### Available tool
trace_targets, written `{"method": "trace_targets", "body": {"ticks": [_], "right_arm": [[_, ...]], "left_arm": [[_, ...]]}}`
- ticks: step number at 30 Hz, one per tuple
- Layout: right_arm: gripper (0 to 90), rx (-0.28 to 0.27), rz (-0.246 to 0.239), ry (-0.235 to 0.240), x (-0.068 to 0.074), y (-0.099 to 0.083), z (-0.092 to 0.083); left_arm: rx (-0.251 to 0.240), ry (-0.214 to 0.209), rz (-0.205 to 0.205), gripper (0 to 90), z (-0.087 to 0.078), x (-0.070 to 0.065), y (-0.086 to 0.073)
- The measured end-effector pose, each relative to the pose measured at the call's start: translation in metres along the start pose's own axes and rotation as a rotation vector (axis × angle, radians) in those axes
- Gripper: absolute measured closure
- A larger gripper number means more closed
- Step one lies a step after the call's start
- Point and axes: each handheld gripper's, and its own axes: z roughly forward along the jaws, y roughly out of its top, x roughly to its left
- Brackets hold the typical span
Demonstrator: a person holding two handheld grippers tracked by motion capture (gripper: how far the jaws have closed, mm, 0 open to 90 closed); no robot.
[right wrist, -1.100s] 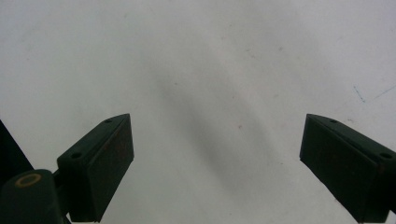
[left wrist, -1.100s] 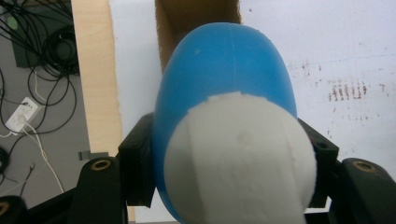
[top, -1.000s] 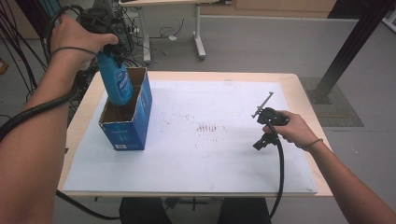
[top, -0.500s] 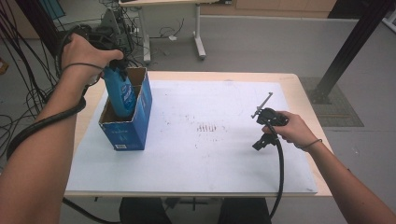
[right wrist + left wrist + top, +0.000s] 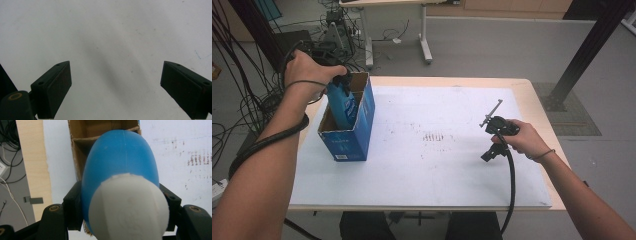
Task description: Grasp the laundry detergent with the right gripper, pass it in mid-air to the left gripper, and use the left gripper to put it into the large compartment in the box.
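A glossy blue plastic bottle (image 5: 120, 167) with a white screw cap (image 5: 128, 207) stands upright, its lower part sunk into an open blue cardboard box (image 5: 357, 135). The box has bare brown inside walls with a divider and sits near the table's left edge.

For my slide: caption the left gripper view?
Left gripper clamps a blue bottle above an open cardboard box.

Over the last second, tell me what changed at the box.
The left gripper, shut on the blue bottle, lowered it deeper into the cardboard box. The box stayed put, and the right gripper stayed open over the white sheet.
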Motion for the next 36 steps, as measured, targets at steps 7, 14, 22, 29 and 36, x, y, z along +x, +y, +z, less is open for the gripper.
{"method": "trace_targets", "body": {"ticks": [7,14,22,29,36], "right_arm": [[10.3,-0.002,0.0,0.002,0.001,0.001,0.001],[10.3,-0.002,0.0,0.003,0.002,0.001,0.002],[10.3,-0.004,0.002,0.006,0.003,0.002,0.003],[10.6,-0.003,-0.002,0.001,0.003,0.003,0.003],[10.6,-0.004,-0.002,0.004,0.004,0.004,0.005]], "left_arm": [[0.013,-0.004,-0.005,37.3,0.013,0.002,-0.003],[0.024,-0.006,-0.02,37.3,0.024,0.004,-0.006],[0.039,-0.007,-0.03,37.3,0.042,0.006,-0.01],[0.053,-0.012,-0.032,37.3,0.054,0.005,-0.014],[0.057,-0.005,-0.029,37.3,0.063,0.001,-0.015]]}}
